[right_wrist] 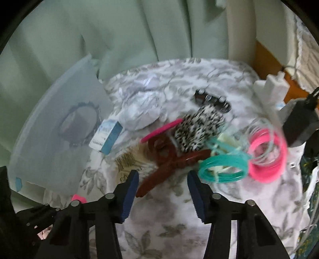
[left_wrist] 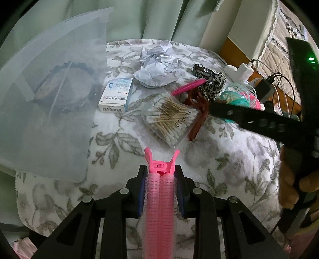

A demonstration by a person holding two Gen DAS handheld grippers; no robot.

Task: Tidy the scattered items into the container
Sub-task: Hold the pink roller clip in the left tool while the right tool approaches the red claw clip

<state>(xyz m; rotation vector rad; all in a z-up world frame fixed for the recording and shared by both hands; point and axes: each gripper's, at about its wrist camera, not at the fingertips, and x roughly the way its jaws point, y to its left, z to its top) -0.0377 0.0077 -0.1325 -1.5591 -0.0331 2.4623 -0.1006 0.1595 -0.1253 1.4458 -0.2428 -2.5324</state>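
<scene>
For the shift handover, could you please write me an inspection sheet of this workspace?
Surface: floral cloth.
Job's things: translucent bin at left; box, swab bag, brown clip, leopard scrunchie, rings still out.
Clutter: crumpled paper.
Grippers: left gripper shut on pink roller clip; right gripper open, jaws either side of the brown clip.
Cables: charger with leads, at right.
Surroundings: green curtain.

Both wrist cameras are looking steeply down along their fingers at the floral bedcover (left_wrist: 219, 159) from close range — sharing the brown hair claw (right_wrist: 169, 159), cotton-swab bag (left_wrist: 169, 117) and translucent container (left_wrist: 49, 99).
</scene>
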